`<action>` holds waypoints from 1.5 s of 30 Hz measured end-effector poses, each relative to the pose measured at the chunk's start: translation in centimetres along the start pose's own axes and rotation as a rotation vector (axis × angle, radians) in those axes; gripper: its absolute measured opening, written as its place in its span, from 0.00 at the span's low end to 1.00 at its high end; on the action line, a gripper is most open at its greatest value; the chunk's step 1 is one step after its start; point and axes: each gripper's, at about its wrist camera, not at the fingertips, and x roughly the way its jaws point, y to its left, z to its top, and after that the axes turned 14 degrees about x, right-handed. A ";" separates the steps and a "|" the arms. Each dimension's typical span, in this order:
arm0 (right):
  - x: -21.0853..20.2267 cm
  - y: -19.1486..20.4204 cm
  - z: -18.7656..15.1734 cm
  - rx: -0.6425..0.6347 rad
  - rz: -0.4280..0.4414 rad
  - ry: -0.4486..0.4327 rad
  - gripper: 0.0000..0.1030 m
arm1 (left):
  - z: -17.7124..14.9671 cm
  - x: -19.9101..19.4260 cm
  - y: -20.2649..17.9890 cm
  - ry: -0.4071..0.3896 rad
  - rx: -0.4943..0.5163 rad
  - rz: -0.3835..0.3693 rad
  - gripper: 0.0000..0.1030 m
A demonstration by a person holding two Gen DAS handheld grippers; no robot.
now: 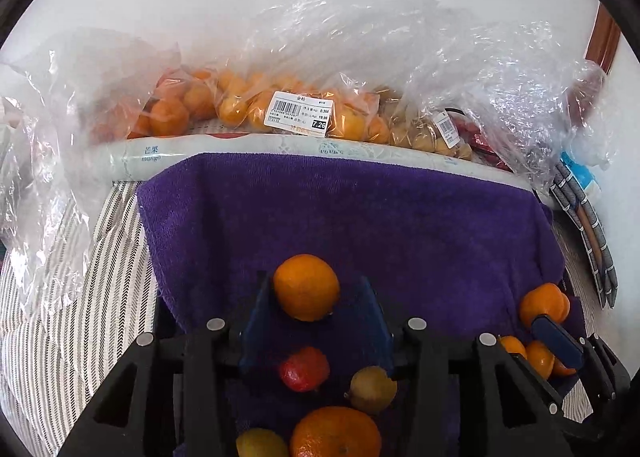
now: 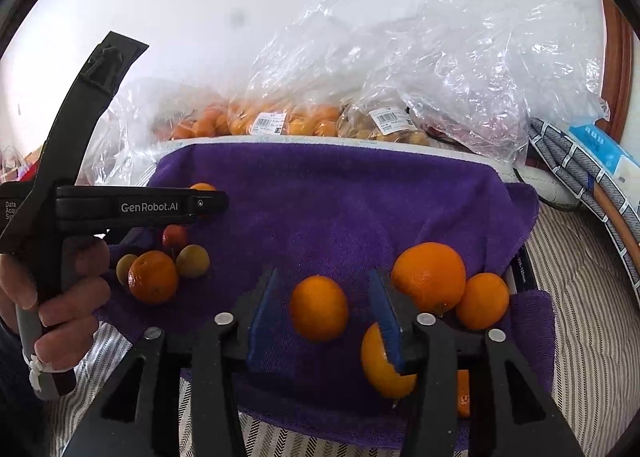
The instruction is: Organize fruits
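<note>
A purple towel (image 1: pixel 360 209) lies spread on the striped bed. In the left wrist view my left gripper (image 1: pixel 316 289) is open, its blue fingers on either side of an orange (image 1: pixel 306 287) without touching its right side. Below it lie a red fruit (image 1: pixel 304 369), a yellowish fruit (image 1: pixel 372 389) and a big orange (image 1: pixel 336 435). In the right wrist view my right gripper (image 2: pixel 324 293) is open around a small orange (image 2: pixel 319 307), gaps on both sides. Three more oranges (image 2: pixel 430 277) lie by its right finger. The left gripper (image 2: pixel 132 207) shows at the left, held by a hand.
Clear plastic bags of oranges (image 1: pixel 240 105) and small yellow fruits (image 1: pixel 420 129) lie along the wall on a white box marked mango (image 1: pixel 160 157). A second fruit group (image 2: pixel 156 273) lies at the towel's left. A grey patterned bag (image 2: pixel 580 173) sits at the right.
</note>
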 end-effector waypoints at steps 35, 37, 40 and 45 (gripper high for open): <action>-28.9 0.5 -8.1 0.104 -0.201 -0.178 0.90 | -15.5 -29.0 -7.9 -0.245 0.027 0.115 0.85; -29.8 0.4 -8.5 0.103 -0.198 -0.170 0.92 | -15.9 -29.9 -8.2 -0.257 0.023 0.114 0.85; -30.9 0.2 -8.8 0.117 -0.202 -0.174 0.92 | -16.2 -30.7 -8.8 -0.266 0.025 0.110 0.85; -32.2 -0.6 -8.8 0.151 -0.202 -0.190 0.92 | -16.3 -31.7 -9.9 -0.283 0.056 0.140 0.85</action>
